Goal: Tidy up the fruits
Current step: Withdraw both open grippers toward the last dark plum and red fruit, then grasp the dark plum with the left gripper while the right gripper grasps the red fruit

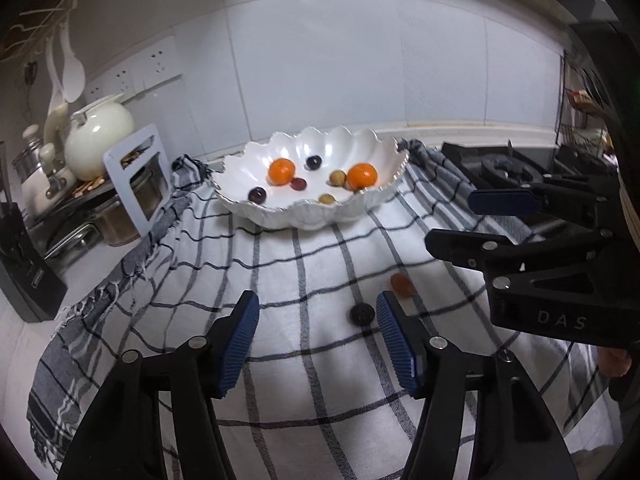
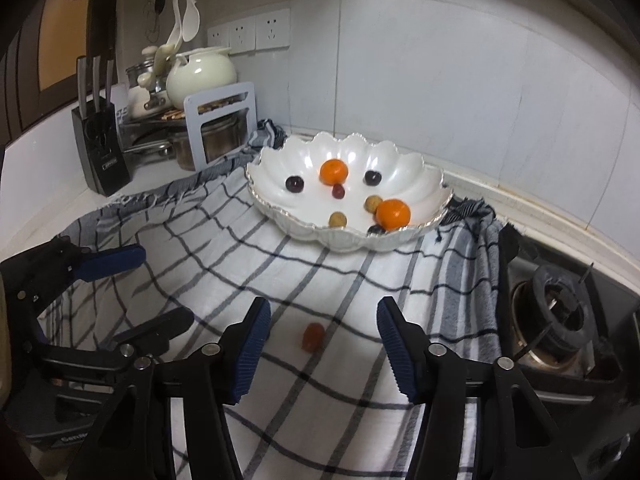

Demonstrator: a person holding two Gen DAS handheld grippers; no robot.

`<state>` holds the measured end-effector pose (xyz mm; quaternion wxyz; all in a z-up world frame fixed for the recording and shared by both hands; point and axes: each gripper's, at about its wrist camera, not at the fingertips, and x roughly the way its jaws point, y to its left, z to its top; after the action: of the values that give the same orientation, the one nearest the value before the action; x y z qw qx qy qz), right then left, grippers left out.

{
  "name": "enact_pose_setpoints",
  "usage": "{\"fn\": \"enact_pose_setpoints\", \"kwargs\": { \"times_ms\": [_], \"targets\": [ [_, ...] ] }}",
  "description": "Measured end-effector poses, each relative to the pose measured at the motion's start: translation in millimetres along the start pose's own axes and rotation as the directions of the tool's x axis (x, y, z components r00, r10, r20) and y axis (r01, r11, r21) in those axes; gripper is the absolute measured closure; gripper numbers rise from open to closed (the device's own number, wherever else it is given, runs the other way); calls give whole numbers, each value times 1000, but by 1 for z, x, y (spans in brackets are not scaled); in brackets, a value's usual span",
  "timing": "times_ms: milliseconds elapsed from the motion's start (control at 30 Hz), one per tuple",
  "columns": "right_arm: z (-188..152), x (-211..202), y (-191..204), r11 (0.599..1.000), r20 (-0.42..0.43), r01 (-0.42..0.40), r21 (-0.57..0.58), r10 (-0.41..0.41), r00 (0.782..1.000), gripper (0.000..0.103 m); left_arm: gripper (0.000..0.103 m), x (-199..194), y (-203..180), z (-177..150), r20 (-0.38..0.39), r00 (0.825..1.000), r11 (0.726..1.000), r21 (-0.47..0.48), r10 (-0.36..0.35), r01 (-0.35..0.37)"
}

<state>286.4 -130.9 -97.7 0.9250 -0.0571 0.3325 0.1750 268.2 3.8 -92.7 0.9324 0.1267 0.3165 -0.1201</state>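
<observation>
Hovering over the checked cloth (image 2: 320, 380), both the left gripper (image 1: 318, 336) and right gripper (image 2: 323, 344) have jaws spread, empty. The reddish fruit (image 2: 312, 336) lies loose between the right jaws, probably next for the scalloped bowl (image 2: 400, 236) at the counter's back edge, where the other fruit already sits.

Checked cloth (image 2: 320, 280), knife block (image 2: 100, 148), cream teapot (image 2: 200, 74), gas burner (image 2: 560, 320)

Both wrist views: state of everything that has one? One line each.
left gripper: jaws open, empty
right gripper: jaws open, empty
scalloped white bowl: upright on cloth, holds seven fruits
small orange-red fruit: loose on cloth, outside bowl
dark round fruit: loose on cloth, outside bowl
checked cloth: spread over counter
gas burner: no flame visible
</observation>
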Motion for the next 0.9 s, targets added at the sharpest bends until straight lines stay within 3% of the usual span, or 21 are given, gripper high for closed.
{"fn": "enact_pose_setpoints", "kwargs": {
  "times_ms": [600,900],
  "targets": [
    [-22,42,-1,998,-102,-50,34,54,993,66,60,41,-15,-12,-75,995,995,70,-70,75],
    [-22,60,-4,995,-132,-80,58,87,987,72,67,67,-17,-12,-138,983,990,56,-124,132]
  ]
}}
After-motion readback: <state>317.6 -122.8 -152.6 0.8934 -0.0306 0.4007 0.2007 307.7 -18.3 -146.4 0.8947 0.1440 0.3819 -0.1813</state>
